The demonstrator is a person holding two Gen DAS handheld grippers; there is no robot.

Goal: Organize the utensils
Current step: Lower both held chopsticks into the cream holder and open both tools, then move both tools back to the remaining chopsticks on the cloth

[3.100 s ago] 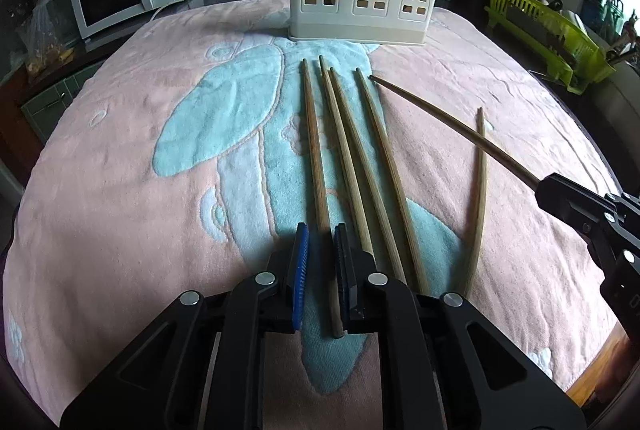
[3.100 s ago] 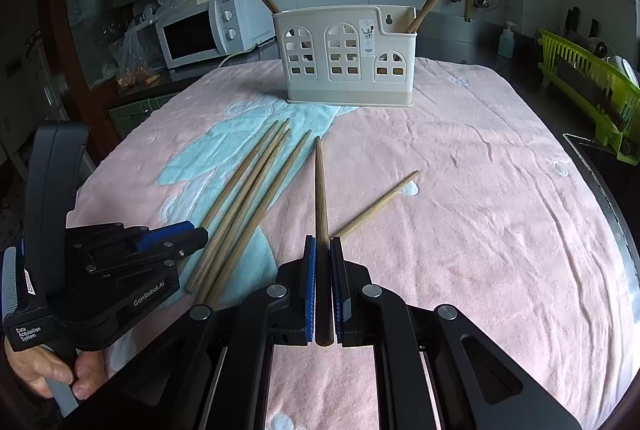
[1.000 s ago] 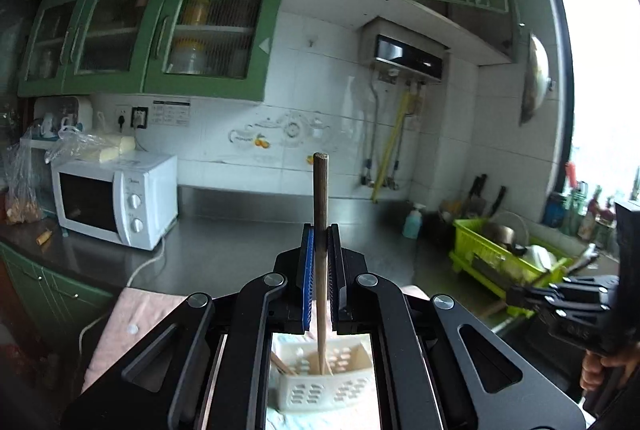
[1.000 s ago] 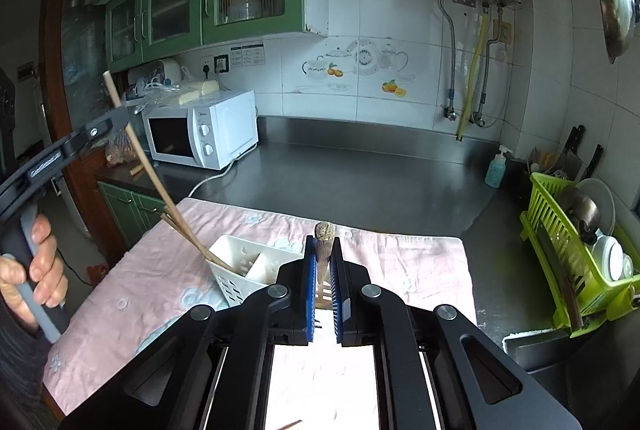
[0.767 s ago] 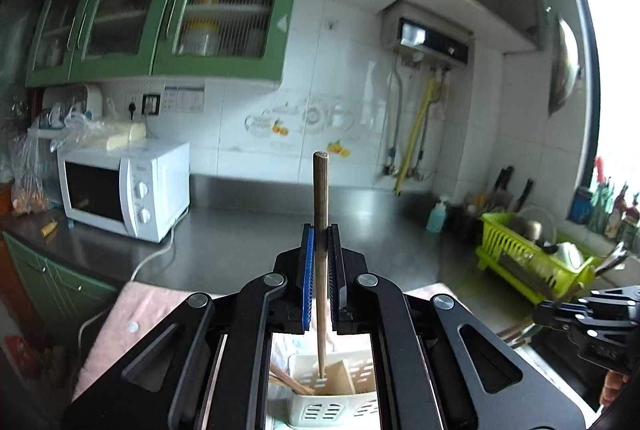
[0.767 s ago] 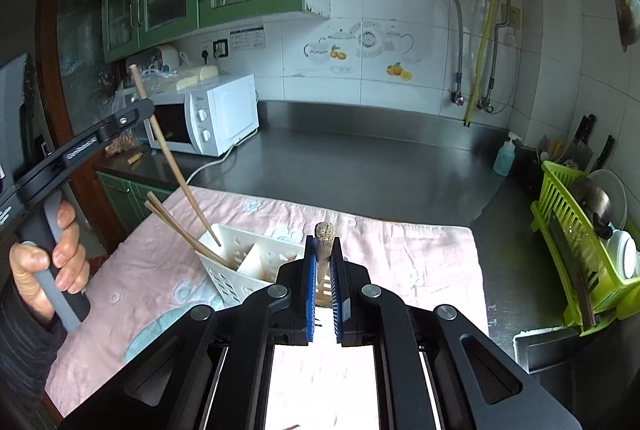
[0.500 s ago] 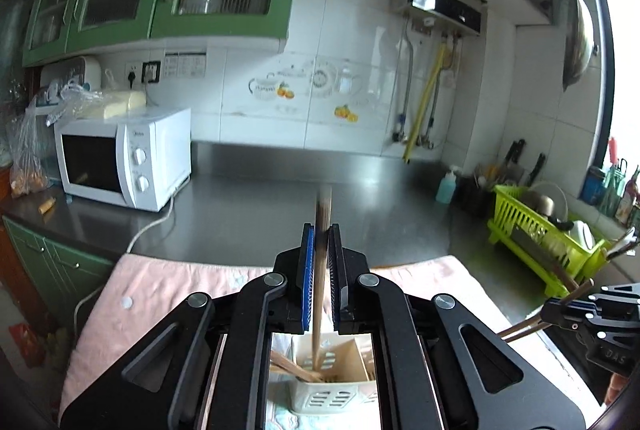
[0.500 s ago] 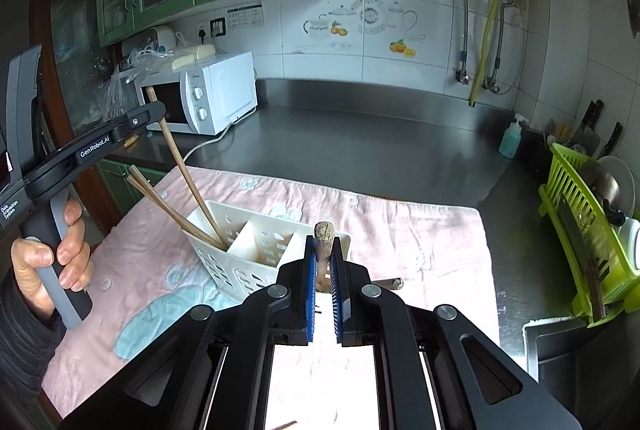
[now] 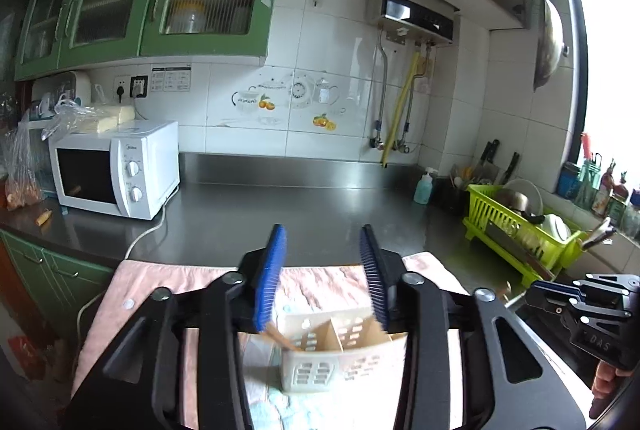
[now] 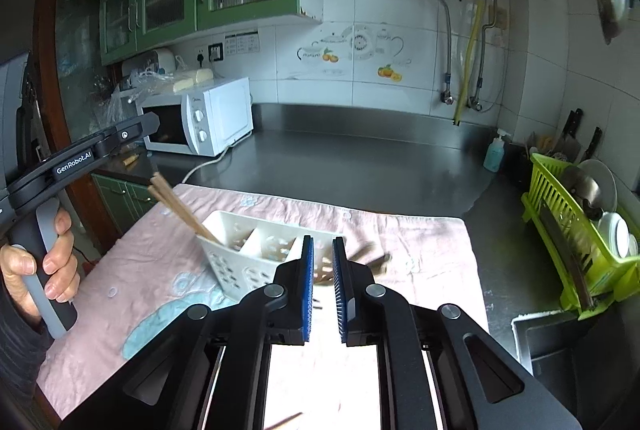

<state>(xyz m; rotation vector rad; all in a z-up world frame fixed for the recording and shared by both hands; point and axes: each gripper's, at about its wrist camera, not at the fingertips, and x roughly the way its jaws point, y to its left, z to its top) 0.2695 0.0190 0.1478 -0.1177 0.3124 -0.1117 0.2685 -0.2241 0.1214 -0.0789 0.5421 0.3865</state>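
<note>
- Left gripper [image 9: 322, 278] held high, pointing level, blue-padded jaws spread wide, nothing between them; a hand [image 10: 38, 272] wraps its grey handle
- Right gripper [image 10: 321, 288] jaws parted narrowly, empty

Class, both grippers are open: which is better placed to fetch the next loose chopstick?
Probably the right gripper: a loose chopstick lies on the cloth just below it. The left gripper sees only the holder.
</note>
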